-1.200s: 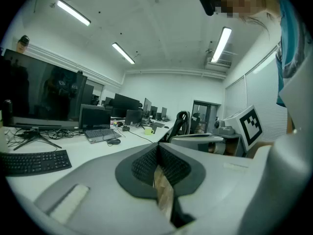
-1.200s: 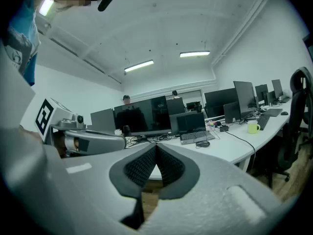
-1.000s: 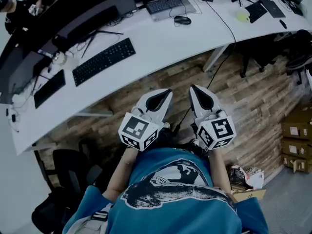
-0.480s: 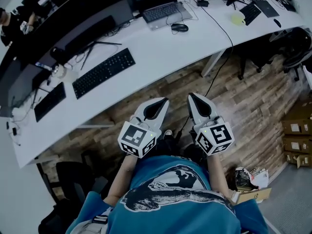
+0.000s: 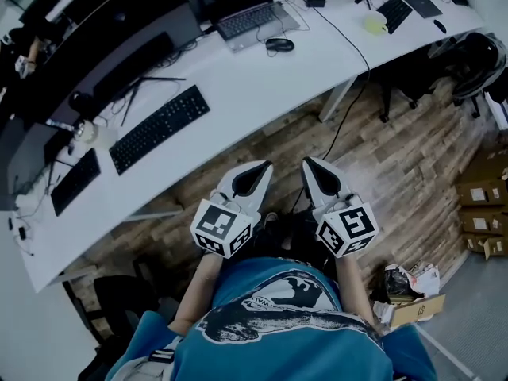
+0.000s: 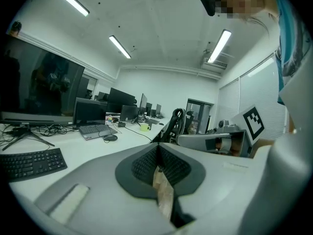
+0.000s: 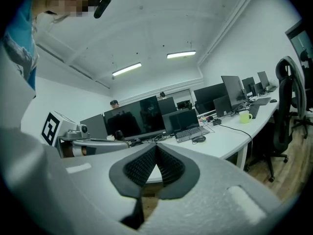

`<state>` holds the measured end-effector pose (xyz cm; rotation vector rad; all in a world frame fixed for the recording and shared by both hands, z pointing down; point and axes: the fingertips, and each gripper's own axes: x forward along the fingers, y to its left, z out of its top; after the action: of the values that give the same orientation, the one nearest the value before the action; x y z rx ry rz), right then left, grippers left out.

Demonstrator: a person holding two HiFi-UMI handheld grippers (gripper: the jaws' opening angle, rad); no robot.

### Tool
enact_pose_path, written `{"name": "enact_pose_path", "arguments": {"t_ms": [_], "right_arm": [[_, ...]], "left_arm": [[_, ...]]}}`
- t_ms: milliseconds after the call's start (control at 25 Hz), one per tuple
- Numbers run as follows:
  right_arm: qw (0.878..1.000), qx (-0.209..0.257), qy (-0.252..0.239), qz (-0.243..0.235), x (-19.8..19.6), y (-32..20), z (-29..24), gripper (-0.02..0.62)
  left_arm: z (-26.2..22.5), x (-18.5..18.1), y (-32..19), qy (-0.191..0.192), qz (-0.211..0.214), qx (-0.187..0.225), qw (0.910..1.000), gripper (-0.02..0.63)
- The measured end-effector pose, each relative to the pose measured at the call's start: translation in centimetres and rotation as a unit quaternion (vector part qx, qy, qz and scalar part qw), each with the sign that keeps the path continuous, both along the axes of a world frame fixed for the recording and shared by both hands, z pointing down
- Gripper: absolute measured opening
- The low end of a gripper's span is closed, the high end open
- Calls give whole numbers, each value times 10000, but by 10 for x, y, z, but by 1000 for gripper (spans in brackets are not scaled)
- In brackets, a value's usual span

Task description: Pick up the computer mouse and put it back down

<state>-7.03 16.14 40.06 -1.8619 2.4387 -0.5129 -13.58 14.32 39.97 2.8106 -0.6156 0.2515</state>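
Left gripper [image 5: 258,170] and right gripper [image 5: 309,167] have empty jaws pressed together. Best to approach the small black computer mouse [image 5: 279,44] on the curved white table [image 5: 238,82], spreading jaws first.

Closed right gripper [image 7: 156,147], distant computer mouse [image 7: 199,139]

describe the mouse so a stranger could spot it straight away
Find the long white desk curving across the room, then the open laptop on it. The mouse is the small dark oval just right of the laptop, unlike the flat keyboards.
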Motion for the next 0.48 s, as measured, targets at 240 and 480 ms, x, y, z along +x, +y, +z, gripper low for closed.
{"name": "enact_pose_path", "arguments": {"t_ms": [240,480], "right_arm": [[9999,-128,-93,22,23,-12,10,2],[9995,-92,-101,-287,66,-51,15,2]], "left_arm": [[4,25,-13,10,42,-59,10000,14],[10,55,-48,-53,-430,-69,9990,14]]}}
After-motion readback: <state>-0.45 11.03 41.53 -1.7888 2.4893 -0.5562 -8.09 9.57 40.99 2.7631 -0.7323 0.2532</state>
